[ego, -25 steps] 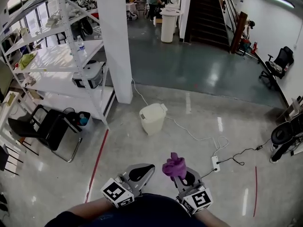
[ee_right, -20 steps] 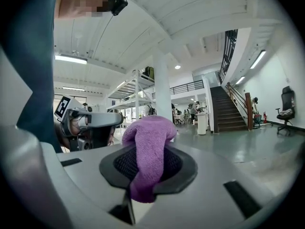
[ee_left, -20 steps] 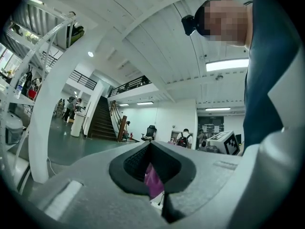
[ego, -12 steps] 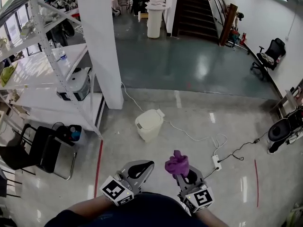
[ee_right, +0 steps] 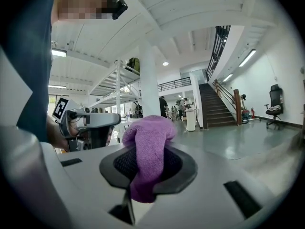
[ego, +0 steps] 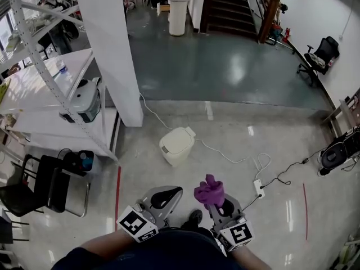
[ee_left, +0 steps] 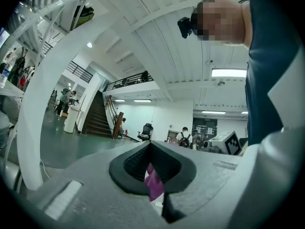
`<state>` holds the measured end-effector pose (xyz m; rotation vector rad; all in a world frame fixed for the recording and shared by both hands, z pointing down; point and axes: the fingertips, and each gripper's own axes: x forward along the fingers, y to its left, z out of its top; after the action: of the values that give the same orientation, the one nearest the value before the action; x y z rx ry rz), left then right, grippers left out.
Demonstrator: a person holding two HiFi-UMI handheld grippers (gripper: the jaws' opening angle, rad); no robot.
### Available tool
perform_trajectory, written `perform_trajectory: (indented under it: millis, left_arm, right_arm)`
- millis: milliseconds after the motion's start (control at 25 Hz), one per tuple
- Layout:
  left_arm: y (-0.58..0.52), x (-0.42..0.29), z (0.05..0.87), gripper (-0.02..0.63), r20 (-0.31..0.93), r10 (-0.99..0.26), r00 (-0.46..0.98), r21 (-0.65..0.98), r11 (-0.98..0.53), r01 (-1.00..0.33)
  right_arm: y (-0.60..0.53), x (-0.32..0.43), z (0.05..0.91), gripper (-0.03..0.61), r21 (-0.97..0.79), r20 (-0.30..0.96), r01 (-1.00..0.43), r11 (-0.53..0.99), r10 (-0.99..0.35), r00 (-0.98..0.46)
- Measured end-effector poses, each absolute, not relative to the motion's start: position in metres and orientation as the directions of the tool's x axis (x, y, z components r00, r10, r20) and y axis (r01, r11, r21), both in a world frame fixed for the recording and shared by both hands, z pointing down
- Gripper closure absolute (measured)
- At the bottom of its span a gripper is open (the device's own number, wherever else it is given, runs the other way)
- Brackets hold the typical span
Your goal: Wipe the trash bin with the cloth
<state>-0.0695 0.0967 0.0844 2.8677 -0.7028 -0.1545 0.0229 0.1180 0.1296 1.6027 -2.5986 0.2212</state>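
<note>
Your R gripper is clamping the purple cloth, which is bunching up above its jaws. Your L gripper is holding its jaws together w/ nothing btwn them. The trash bin is standing on the floor ahead, well apart from both grippers.

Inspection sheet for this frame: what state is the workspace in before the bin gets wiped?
Surface: polished concrete floor, red tape lines.
Job's things: cream trash bin standing, lid shut, untouched; purple cloth in right tongs.
Clutter: black chair beside shelving.
Grippers: left tongs shut, empty; right tongs shut on cloth.
Cables: white cable runs past bin to power strip.
Surroundings: white pillar, stairs, office chair.
</note>
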Motion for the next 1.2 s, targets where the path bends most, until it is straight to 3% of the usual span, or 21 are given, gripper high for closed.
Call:
perform_trajectory:
  millis: [680,1200]
  left_arm:
    - [0.031,0.001,0.097,0.615,-0.004,-0.598,0.801,0.179,-0.789,-0.588]
    - [-0.043,-0.020,0.123,0.615,0.005,-0.520,0.854,0.190,-0.838,-0.512]
  right_arm:
    - [0.040,0.098,0.153,0.500,-0.111,0.146,-0.812,0.573,-0.799,-0.584]
    - [-0.023,0.071,0.179,0.500,-0.117,0.165,-0.874,0.472,-0.858,-0.486]
